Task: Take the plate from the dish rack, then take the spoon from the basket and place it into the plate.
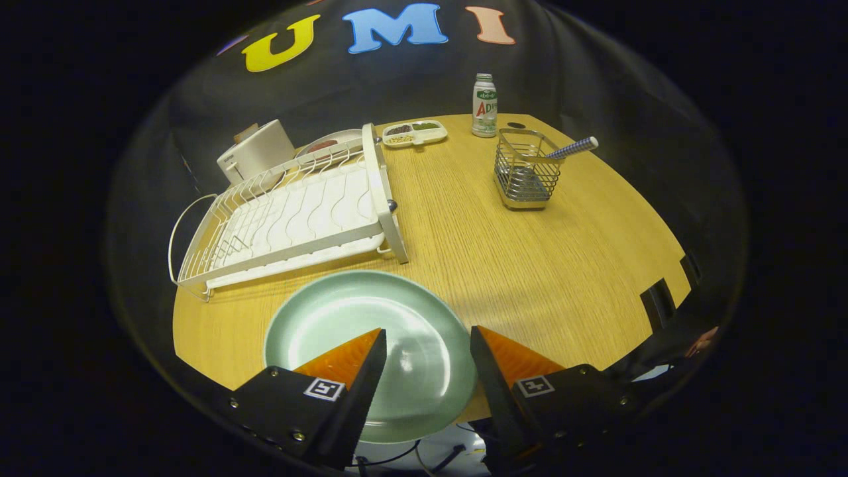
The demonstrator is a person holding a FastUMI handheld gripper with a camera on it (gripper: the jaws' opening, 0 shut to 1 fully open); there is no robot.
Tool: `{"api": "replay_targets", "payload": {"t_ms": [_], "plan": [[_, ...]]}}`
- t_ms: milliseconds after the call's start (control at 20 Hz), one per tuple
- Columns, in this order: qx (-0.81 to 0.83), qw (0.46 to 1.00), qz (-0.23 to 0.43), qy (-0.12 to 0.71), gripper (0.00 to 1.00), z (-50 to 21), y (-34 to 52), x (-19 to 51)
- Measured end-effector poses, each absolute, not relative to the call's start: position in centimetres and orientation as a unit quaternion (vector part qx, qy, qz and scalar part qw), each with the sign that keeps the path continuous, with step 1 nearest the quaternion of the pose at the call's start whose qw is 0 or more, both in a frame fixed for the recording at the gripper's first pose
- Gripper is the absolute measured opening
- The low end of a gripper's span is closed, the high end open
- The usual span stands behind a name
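Plate point(371, 344): pale green, already flat on the table point(464, 252), just in front of the dish rack point(291, 212) and under my fingers. I read step one as done.
Dish rack: white wire, sits left of centre, no dishes I can see in the slots; a white box-shaped appliance point(255, 152) sits behind it.
Gripper point(427, 344): fingers spread wide over the plate, holding nothing, neither one touching it as far as I can tell.
Snack tray point(415, 133): small divided dish at the far edge, not in my way.
Bottle point(484, 106): upright behind the basket, near enough to knock on approach.
Basket point(527, 172): wire, well beyond the fingers to the right.
Spoon point(573, 148): leaning out over the basket's right rim, handle end up. I judge it light, stiff, slick. I'd pinch the handle just above the rim and lift straight up so the basket doesn't tip.
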State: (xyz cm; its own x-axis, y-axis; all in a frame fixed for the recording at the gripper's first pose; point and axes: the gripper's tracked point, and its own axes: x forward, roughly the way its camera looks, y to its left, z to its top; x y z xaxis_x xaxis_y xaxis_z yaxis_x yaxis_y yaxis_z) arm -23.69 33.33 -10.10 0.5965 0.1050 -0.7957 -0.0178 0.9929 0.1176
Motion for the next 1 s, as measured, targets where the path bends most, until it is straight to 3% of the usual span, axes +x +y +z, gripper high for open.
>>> {"api": "replay_targets", "payload": {"t_ms": [550, 1000], "plan": [[0.056, 0.898, 0.014, 0.435, 0.79, -9.1, 31.8, -22.3], [0.102, 0.937, -0.108, 0.317, 0.79, -2.4, 22.8, -14.7]]}}
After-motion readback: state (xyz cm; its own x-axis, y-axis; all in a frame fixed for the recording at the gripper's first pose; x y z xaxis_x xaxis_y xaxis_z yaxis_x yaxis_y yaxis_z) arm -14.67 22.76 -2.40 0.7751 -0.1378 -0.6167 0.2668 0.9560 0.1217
